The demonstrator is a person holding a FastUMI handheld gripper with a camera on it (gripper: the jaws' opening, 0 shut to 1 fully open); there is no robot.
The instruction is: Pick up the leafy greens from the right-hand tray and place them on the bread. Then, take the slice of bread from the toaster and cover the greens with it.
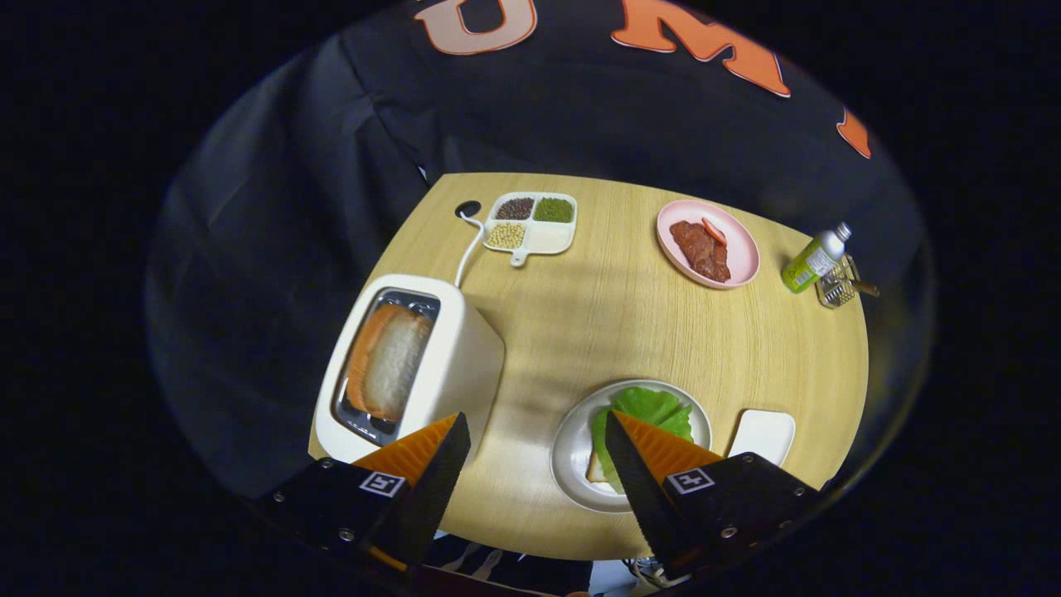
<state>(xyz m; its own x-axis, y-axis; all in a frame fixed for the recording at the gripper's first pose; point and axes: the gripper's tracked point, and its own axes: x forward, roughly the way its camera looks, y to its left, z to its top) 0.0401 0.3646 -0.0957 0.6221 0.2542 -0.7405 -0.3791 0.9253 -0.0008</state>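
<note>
Greens already on the bread; toaster slice next.

Gripper (530, 431) hangs open and empty: lettuce (651, 410) covers bread (595, 471) on the plate (572, 448) at five o'clock; toast (390, 361) stands in the toaster (464, 356) at ten.

Far across my wooden table (613, 332) I see a divided dish (530, 222) of beans and seeds at upper left, a pink plate (742, 265) of meat (700, 249) upper right, beside a green bottle (814, 260) touching a wire basket (837, 288).

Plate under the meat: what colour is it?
Pink plate, seen in the gripper view; jaws open.
</note>
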